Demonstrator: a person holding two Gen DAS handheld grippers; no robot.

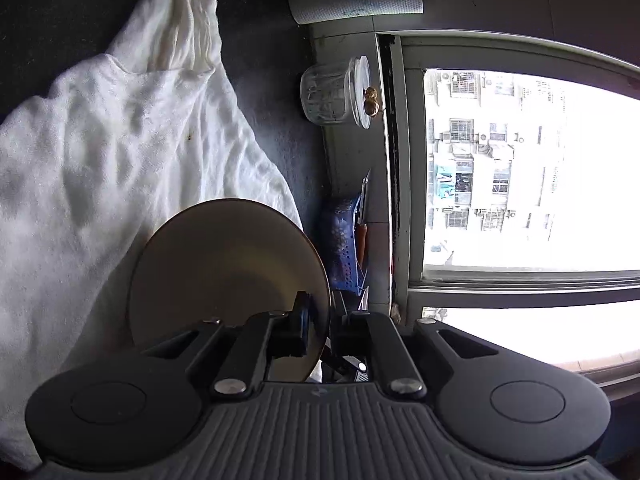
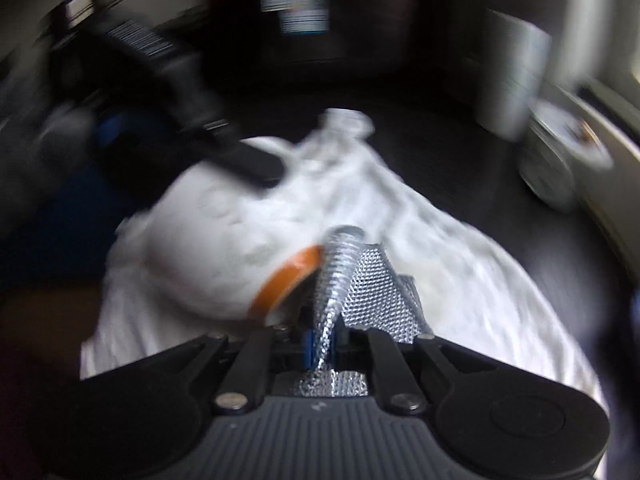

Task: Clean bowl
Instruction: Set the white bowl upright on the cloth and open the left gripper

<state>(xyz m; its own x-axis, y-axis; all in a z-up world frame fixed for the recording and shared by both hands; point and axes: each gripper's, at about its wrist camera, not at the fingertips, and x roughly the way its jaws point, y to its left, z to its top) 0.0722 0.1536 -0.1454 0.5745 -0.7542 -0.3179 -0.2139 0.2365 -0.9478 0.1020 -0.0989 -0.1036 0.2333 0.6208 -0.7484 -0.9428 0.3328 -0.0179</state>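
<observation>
The left gripper (image 1: 318, 320) pinches the rim of the bowl (image 1: 224, 280), held on edge above the white towel (image 1: 120, 168); a glass jar (image 1: 332, 94) lies beyond the towel; the right gripper (image 2: 326, 344) clamps a silvery mesh cloth (image 2: 360, 280) just beside the bowl's orange rim (image 2: 284, 280); that view is blurred.

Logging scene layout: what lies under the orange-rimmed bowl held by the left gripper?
A rumpled white towel spreads beneath and behind the orange-rimmed bowl, over a dark countertop. The left gripper clamps its rim. Whatever lies directly below the bowl is covered.
</observation>
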